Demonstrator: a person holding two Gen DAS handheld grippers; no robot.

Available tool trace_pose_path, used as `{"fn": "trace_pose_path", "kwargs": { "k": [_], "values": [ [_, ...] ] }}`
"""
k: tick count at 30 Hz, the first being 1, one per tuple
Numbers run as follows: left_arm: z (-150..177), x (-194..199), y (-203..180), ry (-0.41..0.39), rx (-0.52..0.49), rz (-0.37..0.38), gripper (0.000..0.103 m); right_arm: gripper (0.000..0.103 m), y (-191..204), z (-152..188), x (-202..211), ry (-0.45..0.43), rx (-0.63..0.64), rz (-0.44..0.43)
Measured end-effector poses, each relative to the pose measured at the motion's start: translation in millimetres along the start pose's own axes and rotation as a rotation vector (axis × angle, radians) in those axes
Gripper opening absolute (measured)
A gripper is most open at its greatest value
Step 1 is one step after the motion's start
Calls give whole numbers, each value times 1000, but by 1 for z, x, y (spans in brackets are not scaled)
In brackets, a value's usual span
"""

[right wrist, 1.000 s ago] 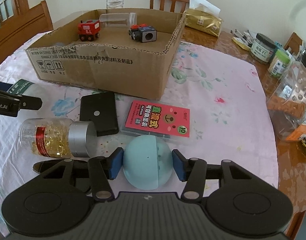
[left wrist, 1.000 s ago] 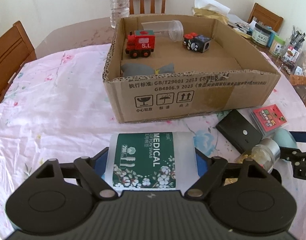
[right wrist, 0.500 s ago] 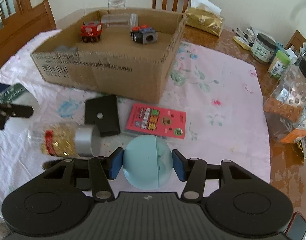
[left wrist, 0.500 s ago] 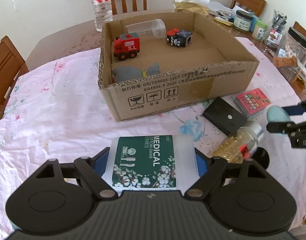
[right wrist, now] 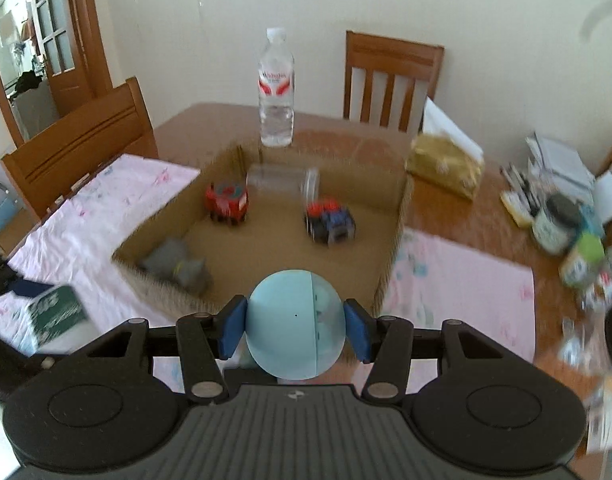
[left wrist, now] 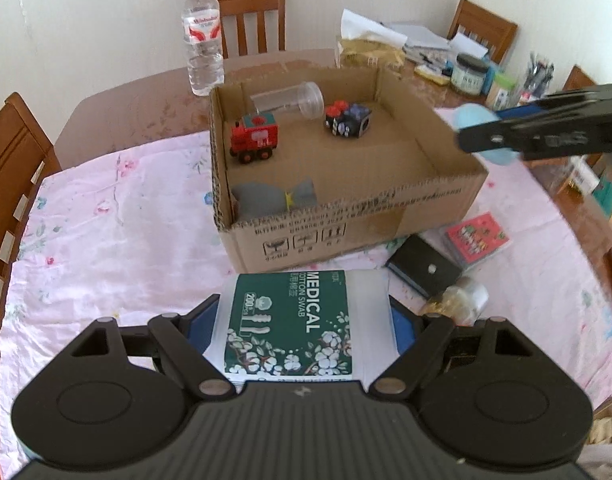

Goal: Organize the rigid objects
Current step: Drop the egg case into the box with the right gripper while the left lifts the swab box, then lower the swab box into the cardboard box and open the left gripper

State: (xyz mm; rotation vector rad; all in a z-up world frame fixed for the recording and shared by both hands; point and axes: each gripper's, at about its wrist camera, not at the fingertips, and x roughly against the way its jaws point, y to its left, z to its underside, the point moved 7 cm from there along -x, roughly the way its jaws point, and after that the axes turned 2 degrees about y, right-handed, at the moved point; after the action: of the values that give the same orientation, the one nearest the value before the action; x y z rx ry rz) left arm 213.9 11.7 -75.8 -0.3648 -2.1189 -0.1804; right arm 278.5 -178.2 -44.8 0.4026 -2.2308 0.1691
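My left gripper is shut on a green-labelled cotton swab container, held above the pink tablecloth in front of the cardboard box. My right gripper is shut on a light blue ball, held over the box's near right corner. From the left wrist view the ball hangs by the box's right wall. Inside the box lie a red toy train, a black toy cube, a clear jar and a grey soft toy.
On the cloth right of the box lie a black case, a red card pack and a jar of gold capsules. A water bottle stands behind the box. Jars and clutter fill the far right. Wooden chairs surround the table.
Both grippers have risen. My right gripper has carried the blue ball up and left, from the cloth near the card pack to the box's right corner. The left still holds the swab container.
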Motion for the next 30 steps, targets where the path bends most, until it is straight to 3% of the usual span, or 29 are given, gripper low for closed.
{"fn": "trace_pose_path", "kwargs": {
  "k": [4,5,6,8,11,20,30],
  "values": [
    [-12,10,5,-35,-3,-16,82,59,-1,-17,-20,3,4,23],
    [-15,12,7,-41,-1,-20,82,69,-2,-20,-22,-4,-2,47],
    [-17,13,9,-46,1,-23,82,88,-3,-22,-24,-9,-9,68],
    [-21,15,11,-55,1,-29,82,102,-5,-25,-22,-35,-20,73],
    [-27,14,15,-61,2,-43,82,103,-4,-26,-15,-58,-23,59],
    [-62,6,17,-107,-22,-48,82,103,-6,-5,-8,21,-81,77],
    [-105,-44,2,-91,-60,-42,82,103,-8,22,5,58,-145,129]
  ]
}}
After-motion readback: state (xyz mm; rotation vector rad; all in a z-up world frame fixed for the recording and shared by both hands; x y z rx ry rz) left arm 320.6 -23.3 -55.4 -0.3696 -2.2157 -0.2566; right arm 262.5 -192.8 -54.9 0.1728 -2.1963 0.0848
